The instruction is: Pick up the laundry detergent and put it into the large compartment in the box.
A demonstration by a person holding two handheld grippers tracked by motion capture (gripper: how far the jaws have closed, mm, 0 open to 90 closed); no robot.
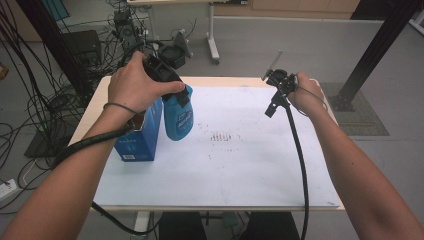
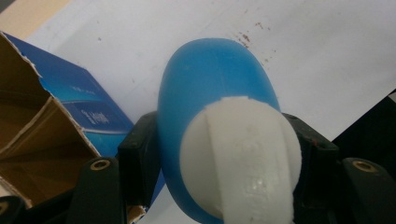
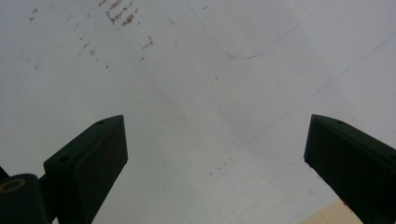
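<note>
Blue plastic fills the grip of the left gripper (image 1: 172, 85): its two black jaws press on either side of a blue bottle (image 1: 178, 117) just below the white cap (image 2: 240, 158), as the left gripper view shows from above. In the high view the bottle hangs upright at the left part of the white sheet (image 1: 240, 165) that covers the table (image 1: 220, 80); whether its base touches the sheet cannot be told. Just beside it, on its left, stands a blue carton (image 1: 140, 137) — top flaps torn open, brown cardboard showing inside — and the two look to be touching or nearly so.

The right gripper (image 1: 275, 102) is held over the far right part of the sheet, well apart from the bottle. Its jaws stand wide in the right gripper view, with nothing between them — just the white sheet below, marked with small brownish specks and a faint blue pen line (image 3: 243, 53). A black cable (image 1: 300, 160) trails from it along the person's right forearm.
</note>
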